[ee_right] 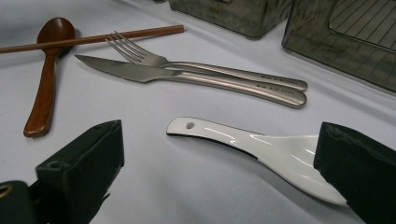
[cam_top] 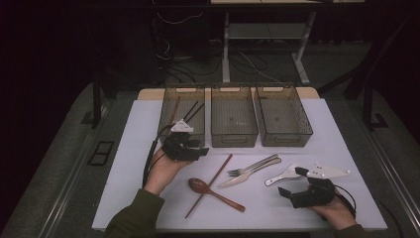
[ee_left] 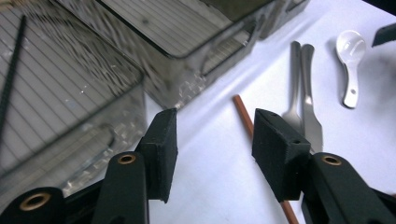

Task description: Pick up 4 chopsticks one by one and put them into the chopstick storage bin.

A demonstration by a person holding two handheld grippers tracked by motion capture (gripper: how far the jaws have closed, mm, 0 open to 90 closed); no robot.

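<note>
Three clear plastic bins are standing side by side along the far edge of the white table (cam_top: 148, 114): the left bin (cam_top: 168, 115), the middle bin (cam_top: 234, 116) and the right bin (cam_top: 283, 115). The left bin is holding dark chopsticks (cam_top: 192, 111); how many cannot be told. Five utensils are lying loose on the table in front of the bins: one brown chopstick (cam_top: 210, 182), one wooden spoon (cam_top: 214, 193), one metal fork (cam_top: 253, 165), one metal knife (cam_top: 247, 174) and one white ceramic spoon (cam_top: 282, 175). The brown chopstick is lying across the wooden spoon at the bowl end. The fork and knife are lying side by side, touching, between the brown chopstick and the white ceramic spoon.

The left gripper (ee_left: 214, 149) is hovering just in front of the left bin, held in the person's left hand (cam_top: 161, 171), forearm coming in from the table's near edge. Its jaws are standing partly apart with nothing between the pads; the brown chopstick is lying on the table just beyond and beside one pad.

The right gripper (ee_right: 219, 172) is resting low near the table's near right corner, held in the right hand (cam_top: 337, 210). Its jaws are standing wide apart, and the bowl of the white ceramic spoon is lying between them, partly hidden behind one pad; the pads are not pressing on it.
</note>
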